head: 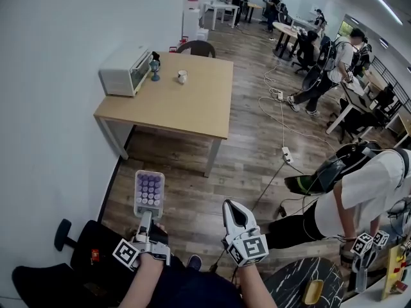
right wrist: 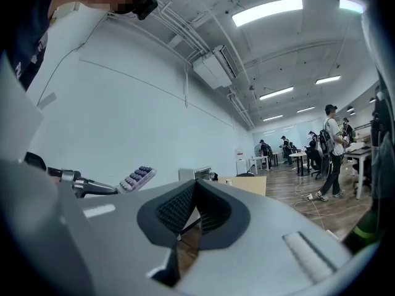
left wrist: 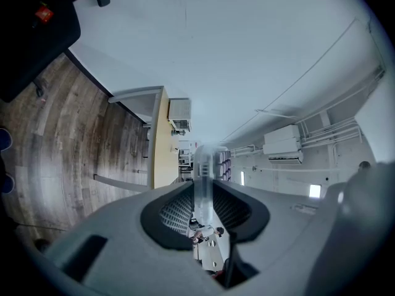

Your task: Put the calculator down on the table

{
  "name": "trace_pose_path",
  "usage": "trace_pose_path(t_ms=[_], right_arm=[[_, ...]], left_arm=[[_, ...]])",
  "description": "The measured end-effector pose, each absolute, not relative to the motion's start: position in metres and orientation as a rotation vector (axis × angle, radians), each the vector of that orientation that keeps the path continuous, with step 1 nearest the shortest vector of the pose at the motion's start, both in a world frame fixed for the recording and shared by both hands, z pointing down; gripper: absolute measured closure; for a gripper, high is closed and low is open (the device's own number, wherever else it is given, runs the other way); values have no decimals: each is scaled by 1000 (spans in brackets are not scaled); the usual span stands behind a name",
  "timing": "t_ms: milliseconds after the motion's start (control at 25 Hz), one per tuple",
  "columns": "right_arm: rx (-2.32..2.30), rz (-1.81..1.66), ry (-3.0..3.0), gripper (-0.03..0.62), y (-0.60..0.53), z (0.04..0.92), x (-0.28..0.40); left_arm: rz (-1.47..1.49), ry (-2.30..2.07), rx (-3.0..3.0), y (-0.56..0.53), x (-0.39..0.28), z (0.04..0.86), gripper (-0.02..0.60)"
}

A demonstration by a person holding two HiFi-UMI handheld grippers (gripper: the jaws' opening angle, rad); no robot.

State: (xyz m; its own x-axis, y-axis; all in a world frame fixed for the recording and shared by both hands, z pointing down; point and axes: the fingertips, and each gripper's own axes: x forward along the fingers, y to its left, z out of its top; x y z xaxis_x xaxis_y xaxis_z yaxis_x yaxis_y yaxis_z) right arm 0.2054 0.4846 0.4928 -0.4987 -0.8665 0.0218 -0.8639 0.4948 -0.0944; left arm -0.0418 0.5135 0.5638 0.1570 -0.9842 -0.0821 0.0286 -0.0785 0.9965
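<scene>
A white calculator [head: 149, 191] with purple keys sticks out forward from my left gripper [head: 146, 215], which is shut on its near end. Seen edge-on in the left gripper view, the calculator [left wrist: 203, 177] stands as a pale strip between the ribbed pads. The wooden table [head: 192, 101] lies ahead across the plank floor, well beyond both grippers. My right gripper [head: 232, 206] hovers beside the left one, shut, with nothing in it. In the right gripper view its tips [right wrist: 195, 185] meet, and the calculator [right wrist: 137, 177] shows to the left with the table [right wrist: 247, 182] beyond.
On the table stand a white toaster oven [head: 125, 69], a small dark figure [head: 155, 66] and a cup [head: 182, 76]. A black office chair [head: 77, 249] sits at lower left. A person [head: 359, 191] bends over at right. Cables and a power strip [head: 286, 154] cross the floor.
</scene>
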Motion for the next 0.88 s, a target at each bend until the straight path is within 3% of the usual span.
trace_pose_path(t_ms=[360,880], right_arm=[[-1535,-166,2692,583,474,503,220],[-1568,-147,2674,583,388,507,205]], left_arm=[[-1154,-1067,1312,508,-30,575,494],[-1195,-1068,1314,412,-56,582,494]])
